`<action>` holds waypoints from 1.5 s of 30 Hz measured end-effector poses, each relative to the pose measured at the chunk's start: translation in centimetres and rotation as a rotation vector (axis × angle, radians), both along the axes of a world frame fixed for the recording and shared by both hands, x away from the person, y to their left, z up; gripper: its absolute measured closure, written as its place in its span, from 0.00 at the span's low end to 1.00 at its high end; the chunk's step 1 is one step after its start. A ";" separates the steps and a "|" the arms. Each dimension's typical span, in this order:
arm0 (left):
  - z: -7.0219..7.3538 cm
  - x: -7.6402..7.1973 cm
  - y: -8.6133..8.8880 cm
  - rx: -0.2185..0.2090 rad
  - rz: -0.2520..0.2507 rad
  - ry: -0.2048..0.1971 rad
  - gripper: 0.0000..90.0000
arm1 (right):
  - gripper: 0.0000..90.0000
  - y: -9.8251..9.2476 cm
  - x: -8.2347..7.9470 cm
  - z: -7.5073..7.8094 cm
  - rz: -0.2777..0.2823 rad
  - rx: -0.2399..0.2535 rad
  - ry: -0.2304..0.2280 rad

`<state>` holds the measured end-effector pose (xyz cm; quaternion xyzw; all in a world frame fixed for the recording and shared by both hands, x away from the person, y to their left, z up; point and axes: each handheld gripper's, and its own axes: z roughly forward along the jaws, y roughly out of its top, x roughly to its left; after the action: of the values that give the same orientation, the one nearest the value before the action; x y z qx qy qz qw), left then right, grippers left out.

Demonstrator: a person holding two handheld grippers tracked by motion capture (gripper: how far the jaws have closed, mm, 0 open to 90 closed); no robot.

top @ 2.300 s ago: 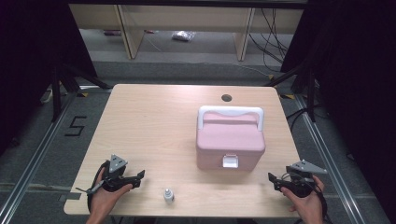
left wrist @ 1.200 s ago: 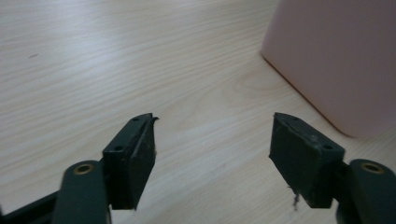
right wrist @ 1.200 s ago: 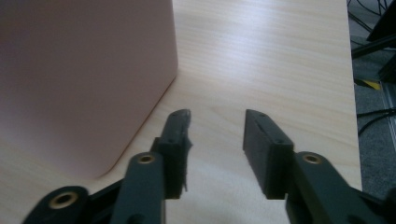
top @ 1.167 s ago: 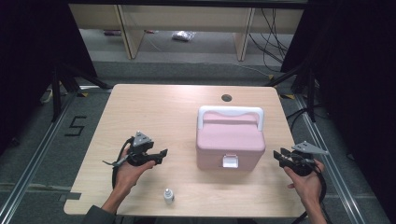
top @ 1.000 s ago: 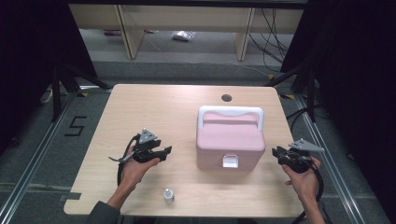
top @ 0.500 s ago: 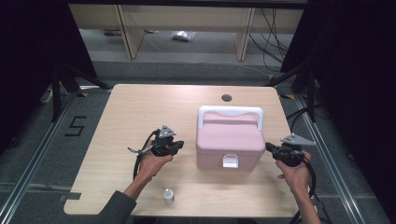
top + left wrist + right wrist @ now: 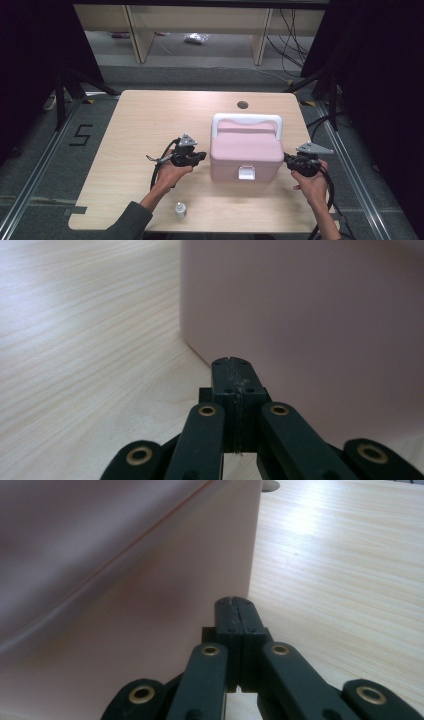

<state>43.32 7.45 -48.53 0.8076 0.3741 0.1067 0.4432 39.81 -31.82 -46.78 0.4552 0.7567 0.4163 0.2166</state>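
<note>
The pink lidded box (image 7: 246, 152) with its white carry handle (image 7: 246, 122) sits on the right half of the table (image 7: 140, 120), its white front latch (image 7: 245, 173) facing the person. Everything else is best placed from that box. The left claw (image 7: 201, 157) is just beside the box's left wall, and the right claw (image 7: 287, 158) is just beside its right wall — 1 on each side, at about the height of the lid seam.

Both claws are fully closed with nothing between their jaws; in the left gripper view the left claw (image 7: 233, 375) points at the pink wall close ahead, and in the right gripper view the right claw (image 7: 235, 614) does the same from the other side. Whether the tips touch the plastic I cannot tell.

The step in hand looks like bracing the box from both sides. The next move probably calls for even pressure from both, so the box doesn't skid or twist. A small white bottle (image 7: 180, 210) stands well apart, nearer the person than the box.
</note>
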 end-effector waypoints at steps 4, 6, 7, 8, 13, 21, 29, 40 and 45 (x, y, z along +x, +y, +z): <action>0.0 -0.1 -0.4 -0.001 -0.012 -0.005 1.00 | 1.00 0.3 0.0 0.0 0.020 0.022 0.000; 0.1 -0.2 -0.6 -0.033 -0.012 0.000 1.00 | 1.00 0.8 -0.1 0.0 0.009 0.050 0.022; 0.2 -0.3 -0.7 -0.028 -0.029 0.002 1.00 | 1.00 0.7 0.0 0.0 0.026 0.025 0.007; 0.3 -0.3 -0.8 -0.008 -0.028 -0.009 1.00 | 1.00 0.6 0.0 0.1 0.032 0.027 0.006; 0.3 -0.6 -0.8 -0.022 -0.015 -0.011 1.00 | 1.00 0.7 -0.1 0.1 0.032 0.024 0.008; 0.5 -0.7 0.5 0.009 -0.015 -0.009 1.00 | 1.00 2.1 -0.2 0.1 0.052 0.016 0.000; 0.6 -1.2 2.2 0.029 0.007 -0.014 1.00 | 1.00 3.7 0.2 0.0 0.094 0.030 0.008; 0.6 -1.3 3.4 0.040 0.025 -0.020 1.00 | 1.00 5.0 0.8 0.0 0.102 0.019 0.005; 0.6 -1.3 3.8 0.039 0.023 -0.014 1.00 | 1.00 5.2 0.8 0.0 0.110 0.020 0.009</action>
<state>42.05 11.22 -47.93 0.8111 0.3782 0.1247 0.4285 40.57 -26.61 -46.75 0.4169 0.7772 0.4332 0.1854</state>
